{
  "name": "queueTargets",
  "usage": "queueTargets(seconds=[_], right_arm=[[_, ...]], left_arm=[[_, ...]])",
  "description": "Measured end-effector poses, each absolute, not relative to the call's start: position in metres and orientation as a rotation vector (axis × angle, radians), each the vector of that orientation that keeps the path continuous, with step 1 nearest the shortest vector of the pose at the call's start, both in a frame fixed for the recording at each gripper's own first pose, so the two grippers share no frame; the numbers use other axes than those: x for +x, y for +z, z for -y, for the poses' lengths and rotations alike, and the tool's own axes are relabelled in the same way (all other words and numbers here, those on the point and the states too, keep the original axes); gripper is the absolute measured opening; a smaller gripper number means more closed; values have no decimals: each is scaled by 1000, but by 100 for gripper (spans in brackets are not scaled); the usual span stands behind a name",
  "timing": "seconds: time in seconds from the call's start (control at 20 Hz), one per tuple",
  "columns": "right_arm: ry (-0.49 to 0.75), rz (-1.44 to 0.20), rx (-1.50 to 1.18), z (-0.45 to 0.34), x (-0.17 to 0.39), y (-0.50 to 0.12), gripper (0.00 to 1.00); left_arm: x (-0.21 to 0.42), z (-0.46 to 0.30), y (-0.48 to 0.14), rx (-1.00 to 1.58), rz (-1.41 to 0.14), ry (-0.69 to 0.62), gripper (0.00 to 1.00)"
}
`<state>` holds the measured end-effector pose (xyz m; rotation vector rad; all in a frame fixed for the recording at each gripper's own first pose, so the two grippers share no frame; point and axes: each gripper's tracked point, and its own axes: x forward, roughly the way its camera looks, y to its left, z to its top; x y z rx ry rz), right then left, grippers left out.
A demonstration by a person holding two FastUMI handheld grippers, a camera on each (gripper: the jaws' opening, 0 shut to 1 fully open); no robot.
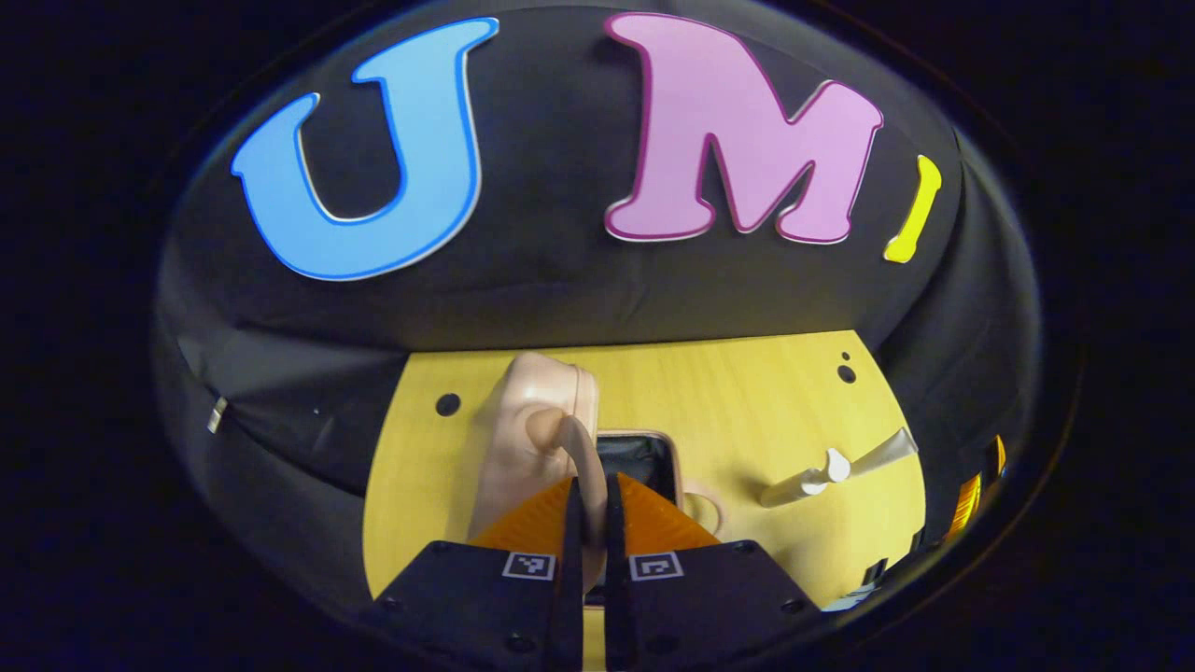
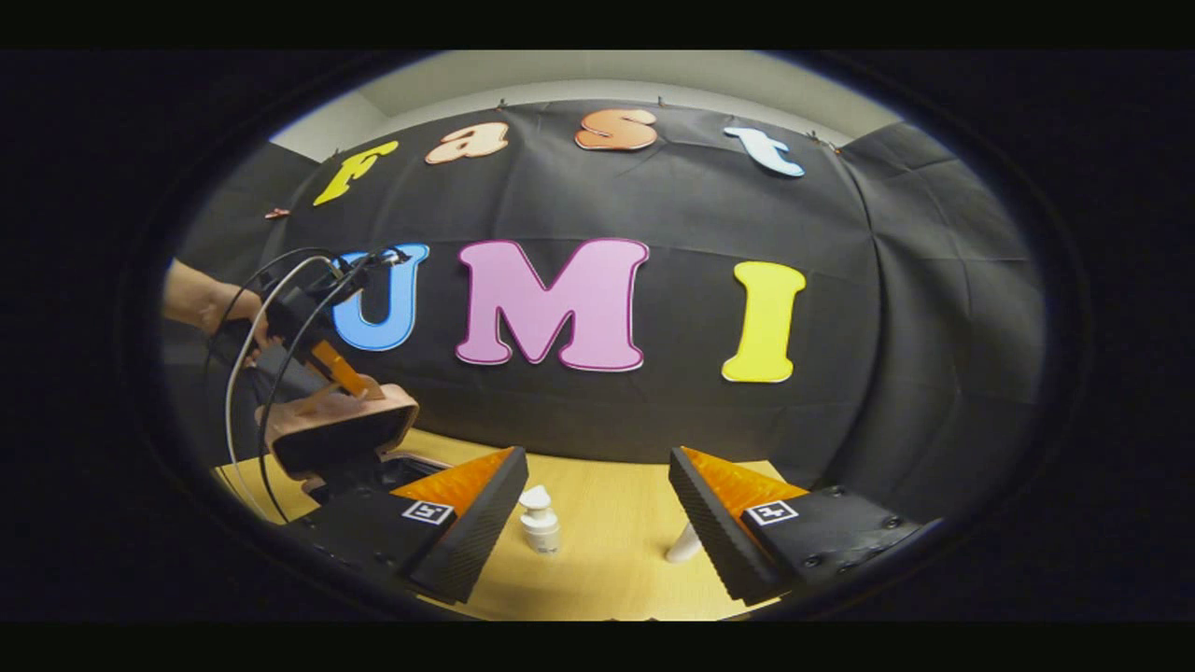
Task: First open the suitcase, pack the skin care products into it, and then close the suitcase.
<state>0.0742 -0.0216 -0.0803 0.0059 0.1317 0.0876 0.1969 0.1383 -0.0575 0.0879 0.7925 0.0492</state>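
wooden table (image 2: pixel 607 541): left gripper (image 1: pixel 592 523) clamps suitcase (image 1: pixel 532 439) lid handle, right gripper (image 2: pixel 597 523) gapes near pump bottle (image 2: pixel 540 523).

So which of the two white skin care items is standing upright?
The pump bottle between the right gripper's jaws stands upright; the tube lies flat.

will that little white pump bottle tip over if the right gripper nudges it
Probably. The pump bottle stands upright on the table, taller than it is wide and with a pump head on top, so a push up high would likely topple it. It looks like smooth plastic and may slide if nudged low. Once down, its round body could roll.
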Motion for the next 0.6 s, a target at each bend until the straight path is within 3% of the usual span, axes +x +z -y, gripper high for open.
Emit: queueTargets(seconds=[0.05,0.3,0.45,0.6], right_arm=[[90,-133,5,16,73,-79,97],[67,-155,-14,-3,68,-77,97],[16,-166,-28,-4,67,-74,97],[-55,-183,-32,-3,63,-75,97]], left_arm=[[196,-168,-50,160,-783,77,14],[185,-294,-57,323,-783,195,13],[190,-362,-84,306,-761,233,17],[190,-421,-125,242,-756,259,13]])
